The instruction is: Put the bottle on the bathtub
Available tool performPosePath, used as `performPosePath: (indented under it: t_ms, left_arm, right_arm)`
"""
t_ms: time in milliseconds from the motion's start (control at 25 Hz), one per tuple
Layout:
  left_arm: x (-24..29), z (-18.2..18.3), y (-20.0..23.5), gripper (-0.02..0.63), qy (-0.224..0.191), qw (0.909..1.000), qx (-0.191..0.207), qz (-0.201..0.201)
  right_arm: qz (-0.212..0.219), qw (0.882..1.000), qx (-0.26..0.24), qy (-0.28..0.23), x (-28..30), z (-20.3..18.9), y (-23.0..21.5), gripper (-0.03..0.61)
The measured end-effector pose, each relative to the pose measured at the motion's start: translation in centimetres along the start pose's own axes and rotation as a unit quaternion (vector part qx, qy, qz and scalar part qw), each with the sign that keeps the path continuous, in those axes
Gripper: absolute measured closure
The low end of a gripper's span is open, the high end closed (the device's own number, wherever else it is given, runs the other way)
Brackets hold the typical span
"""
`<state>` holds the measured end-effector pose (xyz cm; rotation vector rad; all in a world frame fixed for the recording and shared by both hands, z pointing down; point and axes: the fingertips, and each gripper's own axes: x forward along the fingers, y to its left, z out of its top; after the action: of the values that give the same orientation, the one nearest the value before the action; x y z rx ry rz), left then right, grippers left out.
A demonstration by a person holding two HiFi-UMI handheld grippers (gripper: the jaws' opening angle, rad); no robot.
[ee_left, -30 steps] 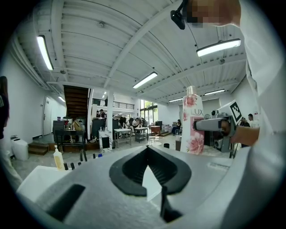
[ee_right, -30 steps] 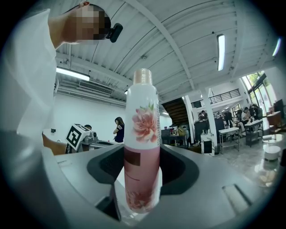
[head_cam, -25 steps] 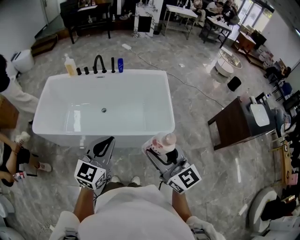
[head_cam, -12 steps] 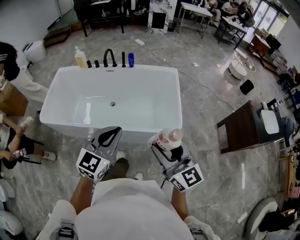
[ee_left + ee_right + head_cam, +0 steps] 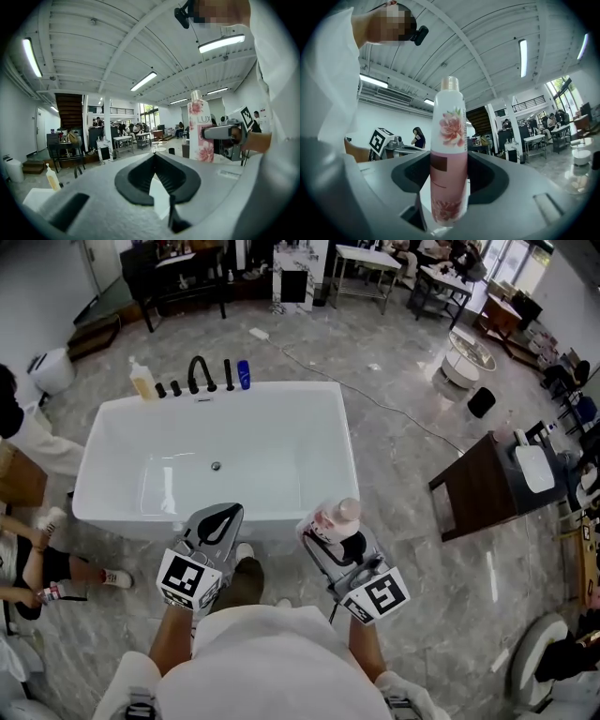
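A pink, flowered bottle point(image 5: 335, 517) is carried upright, clamped low on its body between the jaws of the right gripper point(image 5: 328, 532). It is seen just by the near right corner of the white bathtub point(image 5: 349, 456) and is not yet set on the rim. The left gripper point(image 5: 221, 515) is held alongside, in front of the tub's near wall, its jaws brought together at the tips with nothing between them. On the far rim, a black faucet point(image 5: 199, 369) is flanked by a pale soap bottle point(image 5: 142, 381) and a small blue bottle point(image 5: 243, 373). A dark table point(image 5: 478, 486) is seen well apart to the right, on a grey marble floor point(image 5: 394, 427).
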<state>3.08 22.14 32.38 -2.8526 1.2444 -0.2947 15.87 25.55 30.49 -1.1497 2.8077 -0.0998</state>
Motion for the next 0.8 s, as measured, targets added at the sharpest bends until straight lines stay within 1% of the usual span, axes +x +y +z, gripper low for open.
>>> performPosePath:
  t_ms: [120,240,440,800]
  left_arm:
    - [1.8,-0.3,1.4,0.607,-0.003,0.9999,-0.006,-0.011]
    - [3.4,-0.9,3.6,0.606,-0.005,0.9996,-0.017,-0.021]
    - [5.6,-1.7,8.9,0.607,-0.009,0.9992,-0.034,-0.020]
    - [9.1,-2.6,18.9,0.607,-0.007,0.9987,-0.043,-0.025]
  right_arm:
    - [-0.012,1.000,0.000,0.008,1.1,-0.3,-1.4,0.334]
    - [-0.019,1.000,0.000,0.020,3.5,-0.9,-2.5,0.334]
    - [-0.014,0.999,-0.004,0.032,9.1,-1.0,-4.3,0.334]
    - [-0.017,0.999,0.002,0.032,19.4,-0.9,-7.2,0.334]
